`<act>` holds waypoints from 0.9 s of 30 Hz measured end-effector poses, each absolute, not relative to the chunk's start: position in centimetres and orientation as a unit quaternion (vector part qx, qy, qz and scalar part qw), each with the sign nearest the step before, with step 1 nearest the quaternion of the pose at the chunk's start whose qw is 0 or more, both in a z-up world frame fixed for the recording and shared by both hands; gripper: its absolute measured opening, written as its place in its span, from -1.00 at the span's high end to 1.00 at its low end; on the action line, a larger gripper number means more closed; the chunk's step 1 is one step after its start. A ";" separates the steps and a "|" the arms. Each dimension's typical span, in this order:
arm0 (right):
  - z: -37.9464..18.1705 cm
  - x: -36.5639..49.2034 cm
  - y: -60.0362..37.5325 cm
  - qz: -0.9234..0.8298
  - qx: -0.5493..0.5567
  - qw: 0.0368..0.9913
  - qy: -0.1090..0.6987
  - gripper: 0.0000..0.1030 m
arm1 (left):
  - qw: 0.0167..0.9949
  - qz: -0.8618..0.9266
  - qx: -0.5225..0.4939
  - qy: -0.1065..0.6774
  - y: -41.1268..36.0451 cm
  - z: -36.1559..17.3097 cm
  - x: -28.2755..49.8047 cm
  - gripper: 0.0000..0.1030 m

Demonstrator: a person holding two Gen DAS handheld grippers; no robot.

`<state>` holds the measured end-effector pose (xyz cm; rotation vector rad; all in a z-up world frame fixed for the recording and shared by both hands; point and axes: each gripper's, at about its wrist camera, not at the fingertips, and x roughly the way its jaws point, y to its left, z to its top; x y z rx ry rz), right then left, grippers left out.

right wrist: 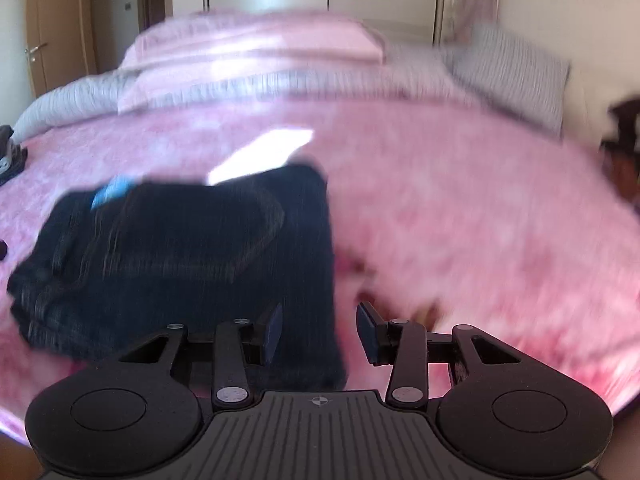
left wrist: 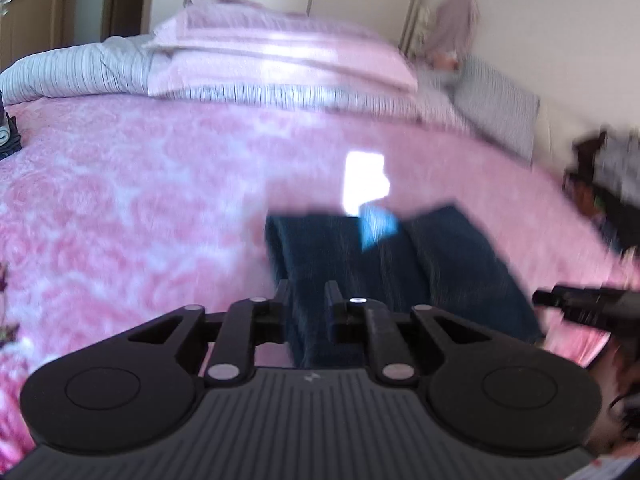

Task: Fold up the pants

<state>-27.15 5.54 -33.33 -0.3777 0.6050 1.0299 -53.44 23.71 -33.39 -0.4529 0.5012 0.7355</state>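
Left gripper (left wrist: 307, 300): clamped on the dark pants (left wrist: 384, 264).
Right gripper (right wrist: 320, 330): fingers apart, pants' edge between them.

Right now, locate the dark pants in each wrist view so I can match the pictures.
Left wrist view: pants lower centre, running between the left tongs.
Right wrist view: pants centre-left, right edge reaching between the right tongs.
Shared landmark: blue patch on their far edge.

Pants (right wrist: 192, 248) lie on the bedspread (right wrist: 460, 200), pillows (right wrist: 256, 40) behind
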 end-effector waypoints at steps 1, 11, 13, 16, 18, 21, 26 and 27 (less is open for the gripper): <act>-32.8 -26.9 5.8 0.487 -0.165 0.812 0.276 0.26 | 0.881 0.347 -0.221 0.233 24.4 -32.9 -52.8 0.77; -33.3 -23.0 14.2 0.528 -0.142 0.796 0.259 0.26 | 0.871 0.352 -0.145 0.311 28.6 -37.0 -42.1 0.70; -35.3 -21.9 15.8 0.523 -0.158 0.790 0.279 0.27 | 0.866 0.362 -0.156 0.307 29.2 -39.4 -43.0 0.66; -38.1 -21.5 16.5 0.522 -0.195 0.781 0.281 0.26 | 0.873 0.361 -0.155 0.288 29.1 -40.4 -43.9 0.66; -37.8 -21.3 16.4 0.521 -0.200 0.780 0.285 0.26 | 0.869 0.364 -0.149 0.300 28.9 -39.8 -43.6 0.66; -36.4 -21.0 15.2 0.507 -0.184 0.782 0.314 0.26 | 0.863 0.370 -0.168 0.299 28.6 -38.1 -44.2 0.70; -33.1 -23.8 9.4 0.512 -0.165 0.782 0.316 0.26 | 0.876 0.341 -0.194 0.282 24.6 -35.0 -47.5 0.71; -32.3 -25.1 8.3 0.513 -0.164 0.780 0.319 0.26 | 0.876 0.337 -0.194 0.286 23.6 -34.9 -48.0 0.71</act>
